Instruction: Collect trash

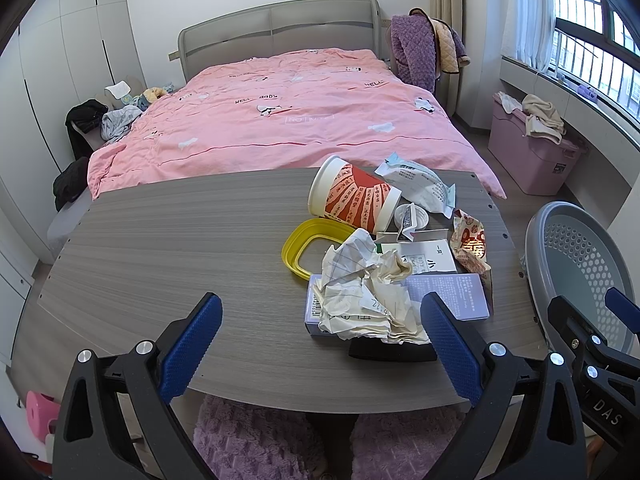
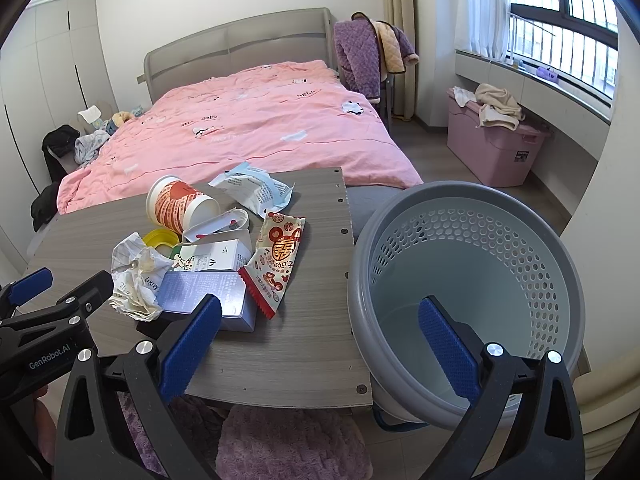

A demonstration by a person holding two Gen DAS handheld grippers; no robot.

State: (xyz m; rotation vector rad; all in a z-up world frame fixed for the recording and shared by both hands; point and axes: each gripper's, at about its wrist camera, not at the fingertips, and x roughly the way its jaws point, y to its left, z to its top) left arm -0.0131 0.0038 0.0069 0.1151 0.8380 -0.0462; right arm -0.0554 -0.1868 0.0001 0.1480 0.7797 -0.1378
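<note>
Ribbed blue fingers (image 1: 192,344) spread, crumpled paper (image 1: 360,288), perforated basket (image 2: 520,248)

Bedroom lit by daylight through barred window (image 2: 560,12). Bed (image 1: 304,112) covered by pink duvet, grey headboard (image 1: 280,28) set against white wall; wardrobe (image 1: 60,64) seen left.

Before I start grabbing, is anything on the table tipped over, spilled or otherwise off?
The red-and-white paper cup lies on its side, mouth toward the bed; no spill shows. The crumpled paper sits on the purple box, which seems to rest on a dark object. The basket looks empty. Both grippers are open, holding nothing.
</note>
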